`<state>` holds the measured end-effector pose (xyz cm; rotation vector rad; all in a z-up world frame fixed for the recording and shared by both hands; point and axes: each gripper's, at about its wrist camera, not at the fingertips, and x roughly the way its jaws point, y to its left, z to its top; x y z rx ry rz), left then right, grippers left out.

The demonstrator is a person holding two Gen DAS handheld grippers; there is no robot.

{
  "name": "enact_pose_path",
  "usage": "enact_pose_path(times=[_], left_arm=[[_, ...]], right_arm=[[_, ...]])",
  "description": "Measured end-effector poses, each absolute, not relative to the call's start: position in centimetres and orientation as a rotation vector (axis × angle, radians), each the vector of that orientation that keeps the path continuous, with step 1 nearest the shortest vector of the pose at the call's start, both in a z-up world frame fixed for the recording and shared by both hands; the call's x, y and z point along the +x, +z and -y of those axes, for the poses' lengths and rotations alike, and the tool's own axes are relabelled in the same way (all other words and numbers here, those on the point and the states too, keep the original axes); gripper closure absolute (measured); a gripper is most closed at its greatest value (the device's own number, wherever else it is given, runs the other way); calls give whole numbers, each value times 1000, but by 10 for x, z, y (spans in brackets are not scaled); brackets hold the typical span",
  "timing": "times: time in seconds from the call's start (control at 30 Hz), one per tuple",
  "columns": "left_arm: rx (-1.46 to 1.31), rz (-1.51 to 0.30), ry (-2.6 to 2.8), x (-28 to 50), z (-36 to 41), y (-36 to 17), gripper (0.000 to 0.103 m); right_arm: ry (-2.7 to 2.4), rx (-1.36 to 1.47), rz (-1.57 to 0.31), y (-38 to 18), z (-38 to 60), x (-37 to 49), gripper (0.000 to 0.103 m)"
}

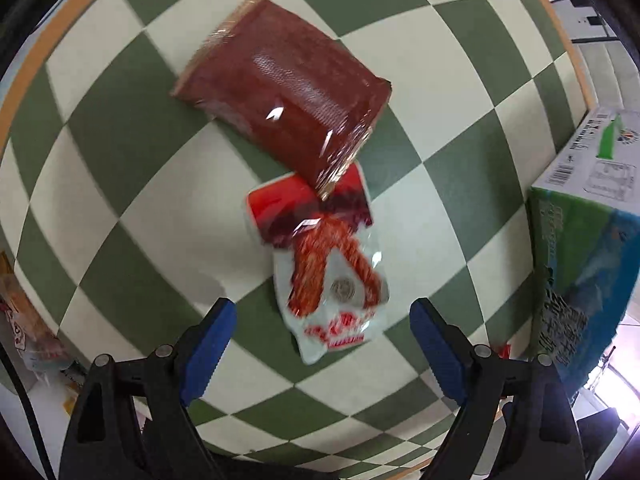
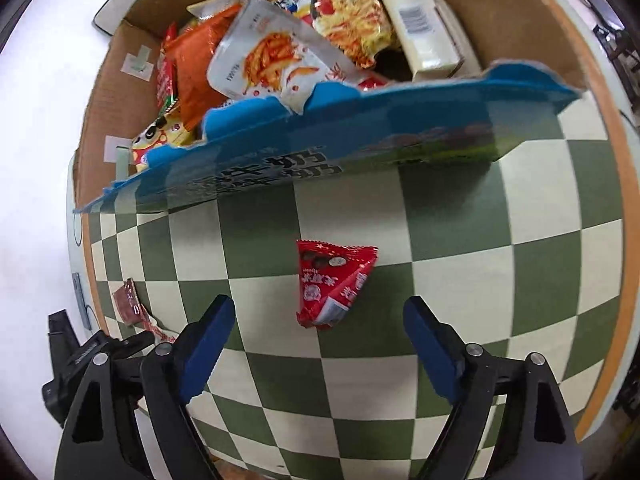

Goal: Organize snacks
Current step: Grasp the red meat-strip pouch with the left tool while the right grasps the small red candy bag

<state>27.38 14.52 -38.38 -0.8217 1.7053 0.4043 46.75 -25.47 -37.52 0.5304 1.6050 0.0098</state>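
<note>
— Green-and-cream checkered tabletop with an orange rim fills both views. What is the biggest thing on it?

— An open brown cardboard box with a blue-and-green printed outer face, at the far side of the right wrist view. It is heaped with snack packets, among them a silver pouch printed with red-sauced strips and a cream carton with a barcode. The left wrist view shows the box at its right edge.

— And loose on the cloth?

— A flat dark red packet in clear shiny wrap lies in the middle of the left view. Its near corner overlaps a smaller white-and-red packet printed with orange strips. In the right view a small red triangular foil packet lies alone, well apart from the box.

— The grippers?

— The left hand-held gripper points down with its blue pads spread wide; the white-and-red packet's near end lies between them, untouched. The right hand-held gripper is also spread, nothing clamped, with the red triangular packet just beyond its tips.
</note>
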Motion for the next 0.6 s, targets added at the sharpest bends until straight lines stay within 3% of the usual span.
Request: enact_pose_path(times=[0.1,0.27,0.37,0.4,0.47,0.6], left_arm=[[-797,-1726,414,282,-142,-391,14],[-692,-1748,431,294,-130,-392,16],[-598,-1751,430,297,-118,-389,25],[-566,-1753,423,298,-113,-388,32],[-488,-1754,391,298,-99,-384,45],[-323,-1770,274,293,-58,-380,45]], right_arm=[[7,570,-1619,-385,252,472,17],[6,591,-1658,-403,245,475,41],[-5,582,-1674,-410,241,474,48],[-3,587,-1675,-411,240,474,50],[-3,570,-1679,-413,238,472,65],[9,568,-1683,-416,236,467,69]])
